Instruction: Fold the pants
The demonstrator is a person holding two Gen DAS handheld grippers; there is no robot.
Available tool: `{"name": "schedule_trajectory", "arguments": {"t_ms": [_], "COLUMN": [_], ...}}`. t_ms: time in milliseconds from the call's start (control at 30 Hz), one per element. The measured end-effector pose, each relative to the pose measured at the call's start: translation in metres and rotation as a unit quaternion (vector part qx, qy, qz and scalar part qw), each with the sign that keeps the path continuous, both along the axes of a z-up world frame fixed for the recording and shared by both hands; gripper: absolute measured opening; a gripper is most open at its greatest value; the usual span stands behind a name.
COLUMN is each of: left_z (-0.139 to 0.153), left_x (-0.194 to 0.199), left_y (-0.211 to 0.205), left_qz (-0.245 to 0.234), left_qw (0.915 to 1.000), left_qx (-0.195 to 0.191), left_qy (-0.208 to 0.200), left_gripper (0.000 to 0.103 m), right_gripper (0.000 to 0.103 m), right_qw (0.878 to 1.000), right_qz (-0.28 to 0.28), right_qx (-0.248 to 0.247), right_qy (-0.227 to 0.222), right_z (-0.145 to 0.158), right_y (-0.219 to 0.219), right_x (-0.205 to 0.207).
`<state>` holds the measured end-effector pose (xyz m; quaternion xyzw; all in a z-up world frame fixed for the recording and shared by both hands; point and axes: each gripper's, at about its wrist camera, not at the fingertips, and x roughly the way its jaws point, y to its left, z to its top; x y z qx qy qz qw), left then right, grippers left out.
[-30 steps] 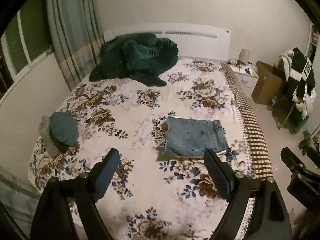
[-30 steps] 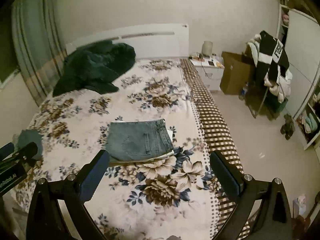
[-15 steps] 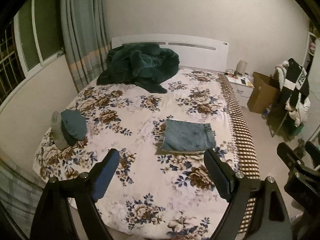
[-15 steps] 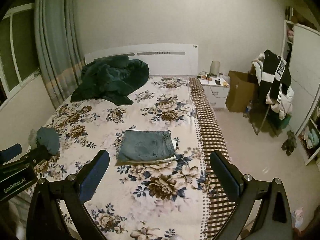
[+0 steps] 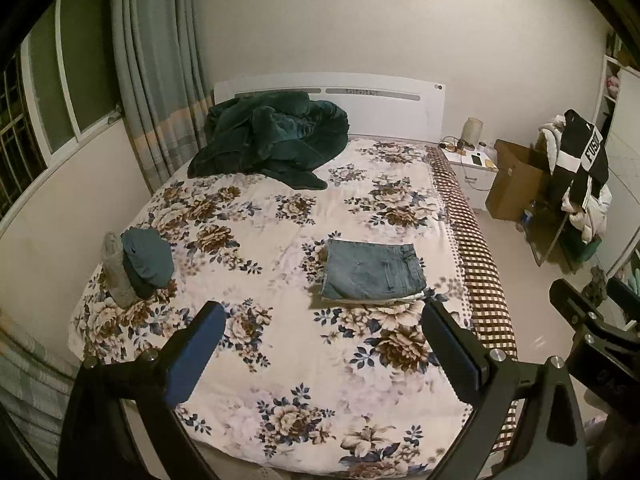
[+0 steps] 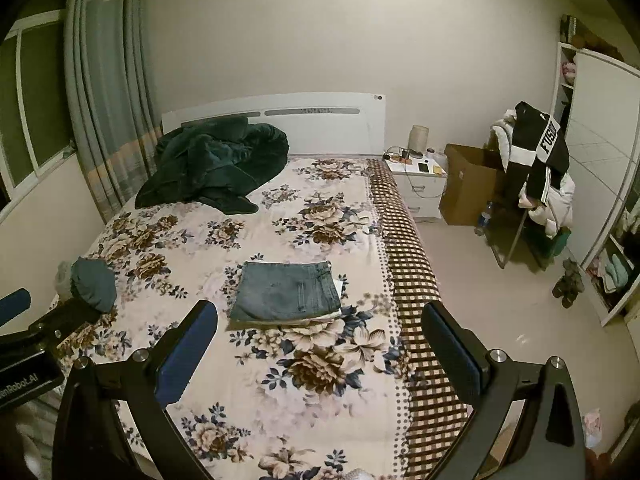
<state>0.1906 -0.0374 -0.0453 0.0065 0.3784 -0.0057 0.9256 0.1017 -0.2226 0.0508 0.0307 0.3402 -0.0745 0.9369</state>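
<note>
Folded blue denim pants (image 5: 372, 270) lie flat in a neat rectangle on the floral bed cover (image 5: 288, 344), right of the middle; they also show in the right wrist view (image 6: 286, 292). My left gripper (image 5: 322, 312) is open and empty, well back from the pants above the foot of the bed. My right gripper (image 6: 320, 310) is open and empty too, equally far back. Each gripper shows at the edge of the other's view: the right one (image 5: 588, 320) and the left one (image 6: 24, 336).
A dark green blanket (image 5: 268, 140) is heaped at the headboard. Rolled teal and grey cloth (image 5: 140, 264) sits at the bed's left edge. A nightstand (image 6: 420, 180), cardboard box (image 6: 468, 184) and a clothes-laden chair (image 6: 536, 176) stand to the right on the floor.
Both grippers have drawn back and up from the bed, so the folded pants look smaller and more of the room shows. The pants have not moved. Both stay open.
</note>
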Motion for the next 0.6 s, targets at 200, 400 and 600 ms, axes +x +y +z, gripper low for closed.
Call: {"name": "schedule_trajectory", "arguments": {"t_ms": [200,400,600], "left_z": [0.0011,0.0019,0.0024], "left_x": [-0.0026,-0.0047,-0.0051], "left_y": [0.0008,0.0027,0.0044], "left_qz": [0.001,0.000,0.000], "left_qw": [1.0000,1.0000,1.0000], "left_qx": [0.000,0.001,0.001], "left_qy": [0.001,-0.001,0.000], "left_gripper": [0.100,0.100,0.100], "right_gripper": [0.103,0.103,0.103], "right_qw": [1.000,1.000,1.000], "right_qz": [-0.004,-0.002,-0.003], "right_qx": [0.001,0.000,0.002], "right_qy": [0.002,0.003,0.004], "right_z": [0.0000,0.0029,0.0037], "right_y": [0.0012,0.0042,0.0045], "right_x": [0.0001,-0.0035,-0.0047]}}
